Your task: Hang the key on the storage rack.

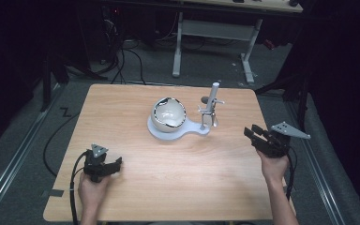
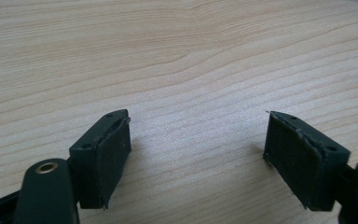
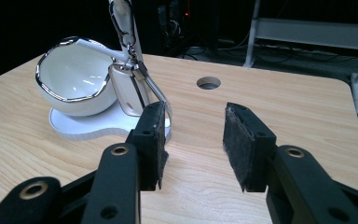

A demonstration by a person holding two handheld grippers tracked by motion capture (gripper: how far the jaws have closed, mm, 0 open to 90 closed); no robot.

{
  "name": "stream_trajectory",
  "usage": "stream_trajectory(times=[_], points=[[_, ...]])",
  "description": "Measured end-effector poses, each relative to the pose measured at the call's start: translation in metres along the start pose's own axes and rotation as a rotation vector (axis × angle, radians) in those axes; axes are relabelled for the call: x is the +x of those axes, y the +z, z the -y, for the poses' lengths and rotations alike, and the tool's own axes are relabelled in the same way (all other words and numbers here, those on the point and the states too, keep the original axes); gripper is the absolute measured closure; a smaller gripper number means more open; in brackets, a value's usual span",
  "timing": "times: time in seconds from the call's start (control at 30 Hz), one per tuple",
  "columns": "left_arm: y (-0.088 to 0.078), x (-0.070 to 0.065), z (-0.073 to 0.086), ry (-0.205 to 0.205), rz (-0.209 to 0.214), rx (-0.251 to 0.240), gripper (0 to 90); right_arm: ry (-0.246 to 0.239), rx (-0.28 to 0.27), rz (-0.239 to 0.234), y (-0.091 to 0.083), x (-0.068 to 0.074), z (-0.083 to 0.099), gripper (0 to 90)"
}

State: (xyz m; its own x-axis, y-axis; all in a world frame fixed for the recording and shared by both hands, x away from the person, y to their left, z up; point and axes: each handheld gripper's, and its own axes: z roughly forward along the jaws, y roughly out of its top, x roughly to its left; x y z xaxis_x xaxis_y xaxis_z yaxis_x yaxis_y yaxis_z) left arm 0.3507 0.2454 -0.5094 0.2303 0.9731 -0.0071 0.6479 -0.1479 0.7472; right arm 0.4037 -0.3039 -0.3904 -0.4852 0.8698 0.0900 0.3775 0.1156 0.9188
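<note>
The white bowl (image 3: 77, 81) sits just beyond the right gripper (image 3: 193, 140), whose released fingers (image 3: 247, 140) grasp nothing.

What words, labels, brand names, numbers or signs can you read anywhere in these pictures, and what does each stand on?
None can be read. The white bowl, its white stand, the wooden table and both grippers, left and right, carry no visible print.

high view looks down from above; right gripper view shares its bowl (image 1: 168, 114) (image 3: 74, 84); left gripper view sits close over, apparently, the table (image 2: 191, 60).
</note>
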Motion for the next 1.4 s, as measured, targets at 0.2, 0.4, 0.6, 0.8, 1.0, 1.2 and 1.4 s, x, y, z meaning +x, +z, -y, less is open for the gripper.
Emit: stream_trajectory(times=[0.2, 0.4, 0.6, 0.8, 1.0, 1.2, 1.4], points=[[0.000, 0.000, 0.000, 0.000, 0.000, 0.000, 23.1, 0.001, 0.004, 0.001, -0.003, -0.001, 0.005, 59.1], [0.000, 0.000, 0.000, 0.000, 0.000, 0.000, 23.1, 0.010, 0.014, 0.003, -0.004, -0.002, 0.011, 59.3], [0.000, 0.000, 0.000, 0.000, 0.000, 0.000, 23.1, 0.018, 0.016, 0.004, -0.005, -0.003, 0.016, 59.4], [0.000, 0.000, 0.000, 0.000, 0.000, 0.000, 23.1, 0.026, 0.017, 0.004, -0.006, -0.004, 0.021, 59.5], [0.000, 0.000, 0.000, 0.000, 0.000, 0.000, 23.1, 0.030, 0.021, 0.009, -0.008, -0.005, 0.026, 59.6], [0.000, 0.000, 0.000, 0.000, 0.000, 0.000, 23.1, 0.042, 0.029, 0.015, -0.008, -0.007, 0.034, 59.7], [0.000, 0.000, 0.000, 0.000, 0.000, 0.000, 23.1, 0.051, 0.040, 0.023, -0.009, -0.009, 0.041, 59.7]])
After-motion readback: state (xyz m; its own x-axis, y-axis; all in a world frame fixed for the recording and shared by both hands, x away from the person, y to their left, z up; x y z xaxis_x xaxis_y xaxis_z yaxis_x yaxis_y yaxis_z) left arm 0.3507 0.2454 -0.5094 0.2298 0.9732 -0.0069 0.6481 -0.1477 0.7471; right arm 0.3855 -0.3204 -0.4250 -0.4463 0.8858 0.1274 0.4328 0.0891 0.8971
